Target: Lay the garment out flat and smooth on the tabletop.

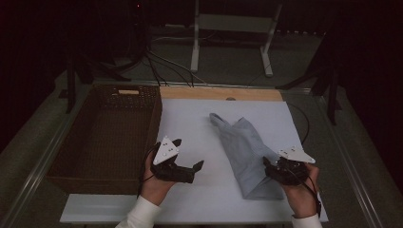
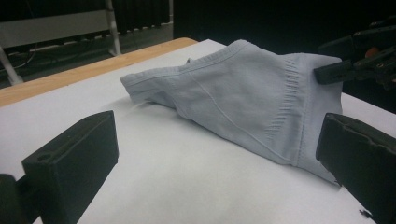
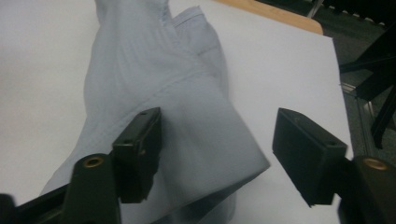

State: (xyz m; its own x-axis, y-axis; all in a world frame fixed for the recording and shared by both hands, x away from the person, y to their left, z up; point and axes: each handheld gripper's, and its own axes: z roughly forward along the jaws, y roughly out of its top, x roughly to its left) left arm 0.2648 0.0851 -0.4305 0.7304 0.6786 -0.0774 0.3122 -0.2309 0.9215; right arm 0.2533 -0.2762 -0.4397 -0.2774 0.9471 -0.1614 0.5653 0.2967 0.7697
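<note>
A light blue folded garment (image 1: 242,142) lies lengthwise on the white board (image 1: 190,118), right of centre. My right gripper (image 1: 274,172) is at the garment's near right edge, held by a hand. In the right gripper view its jaws stand apart over the garment (image 3: 140,60): one jaw rests on the fabric, the other hangs past the folded corner, so the right gripper (image 3: 217,149) is open. My left gripper (image 1: 189,153) is open over bare board left of the garment, nothing between its jaws. From the left gripper (image 2: 215,158) I see the garment (image 2: 243,98) and the right gripper (image 2: 355,60) beyond it.
A dark wicker basket (image 1: 157,114) stands against the board's left side. A wooden strip (image 1: 221,93) runs along the board's far edge. Cables and a white stand (image 1: 233,23) lie on the floor behind. Black tripod legs (image 1: 332,90) stand at the right.
</note>
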